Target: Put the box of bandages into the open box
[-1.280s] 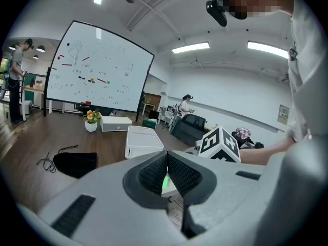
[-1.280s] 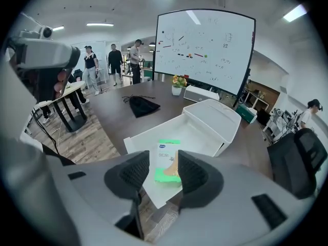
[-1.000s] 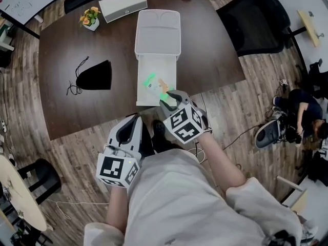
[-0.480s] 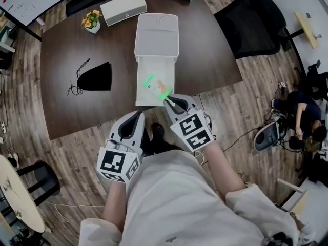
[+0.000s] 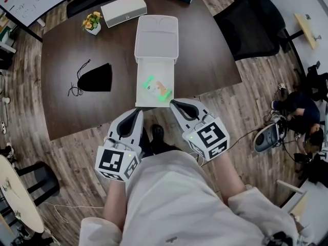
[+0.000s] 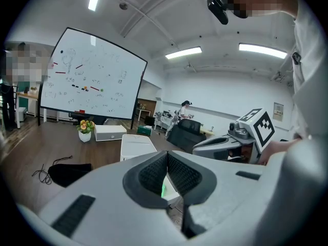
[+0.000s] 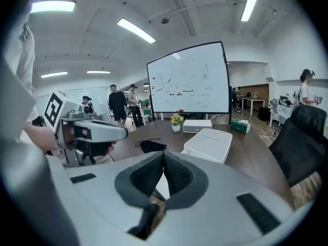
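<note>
Box of bandages lies flat inside the open box, so the drop-off looks done; left gripper and right gripper hang just off the table edge, the 2 claws closed on nothing.

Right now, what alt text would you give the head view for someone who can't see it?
The box of bandages lies inside the open box on a dark table. The left claw and right claw hover shut and empty by its near edge. A black pouch lies to the left.
</note>
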The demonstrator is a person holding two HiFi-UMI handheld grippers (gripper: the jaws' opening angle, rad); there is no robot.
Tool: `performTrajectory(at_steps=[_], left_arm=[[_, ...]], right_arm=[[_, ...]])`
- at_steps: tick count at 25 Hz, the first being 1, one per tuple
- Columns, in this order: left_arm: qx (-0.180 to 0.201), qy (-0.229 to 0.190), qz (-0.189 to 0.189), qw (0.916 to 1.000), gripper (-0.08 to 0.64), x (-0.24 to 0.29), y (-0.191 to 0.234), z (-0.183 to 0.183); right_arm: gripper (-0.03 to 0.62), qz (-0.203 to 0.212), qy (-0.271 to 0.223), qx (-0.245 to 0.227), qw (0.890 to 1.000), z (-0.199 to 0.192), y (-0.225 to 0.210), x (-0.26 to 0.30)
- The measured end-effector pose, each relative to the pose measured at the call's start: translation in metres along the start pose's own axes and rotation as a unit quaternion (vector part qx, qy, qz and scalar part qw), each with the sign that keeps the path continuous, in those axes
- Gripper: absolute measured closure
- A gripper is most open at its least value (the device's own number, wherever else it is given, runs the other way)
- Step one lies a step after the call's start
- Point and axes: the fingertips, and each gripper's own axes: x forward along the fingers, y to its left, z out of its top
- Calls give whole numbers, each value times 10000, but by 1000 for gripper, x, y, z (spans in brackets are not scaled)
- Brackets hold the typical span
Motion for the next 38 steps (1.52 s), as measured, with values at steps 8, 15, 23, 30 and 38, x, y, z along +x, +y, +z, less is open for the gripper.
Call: performTrajectory(at_steps=[8,15,23,30,38], left_arm=[[60,-52,-72,9999,555,5,-1,7],[183,-116,-100,9997,555,6,-1,19],[196,-202,-9,9996,555,0,2,25],[178,-205,79,9996,555,-3,7,28],[169,-214,137,9995,555,-7,12,30]], right_arm=[[588,-60,-489,375,9981,19,-7,-11],[589,121,-1053,472,9932,38,-6,-28],[589,103,-1100,612,9920,39,-12,-28],[589,235,-1109,575,9919,45,-9,-22],[589,264,-1099,506,9923,50,-6,-17]])
